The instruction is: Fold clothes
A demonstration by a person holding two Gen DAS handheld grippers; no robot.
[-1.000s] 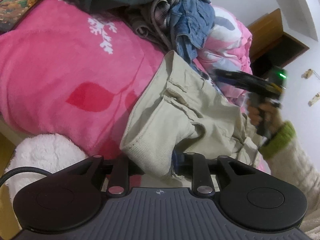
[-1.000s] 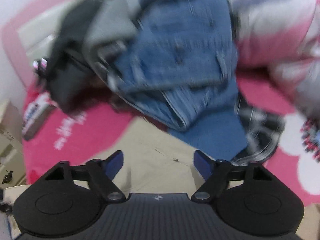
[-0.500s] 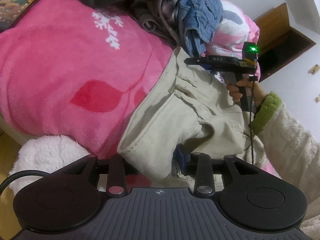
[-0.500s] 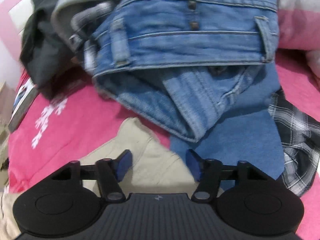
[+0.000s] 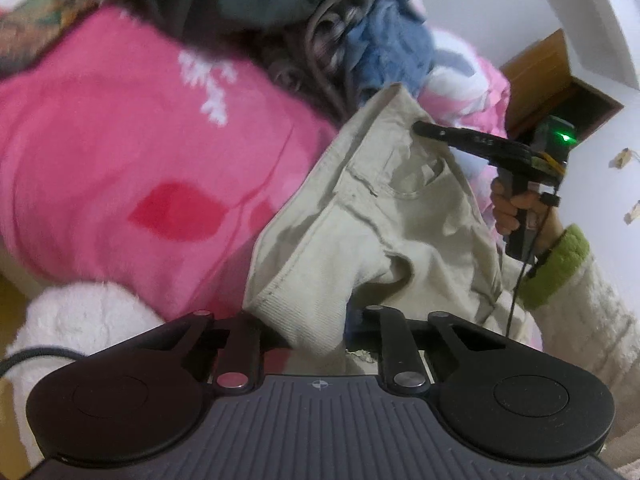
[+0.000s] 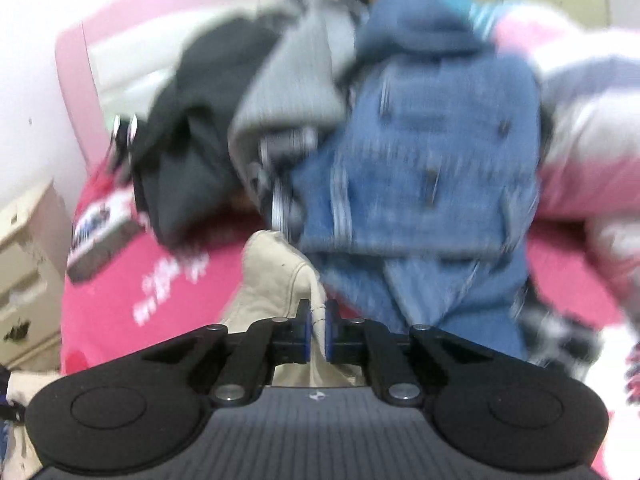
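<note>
Over on the left lies the pink blanket (image 5: 120, 152) with its white snowflake and red leaf, and a fluffy white cushion (image 5: 80, 312) sits at its near edge. Right beside that, the beige trousers (image 5: 380, 208) are draped across the blanket, and the left gripper (image 5: 316, 332) is closing its jaws on the hem of a leg, the cloth bunched between them. Behind, a heap of dark, grey and blue denim clothes (image 5: 312, 20) is piled up. Further right, the right gripper (image 5: 420, 128) has bitten into the waistband near a pocket; its own camera shows the blue pads (image 6: 306, 332) pinched tight on a fold of beige cloth. A hand (image 5: 516, 208) in a cream sleeve with a green cuff (image 5: 560, 264) grasps its handle.
</note>
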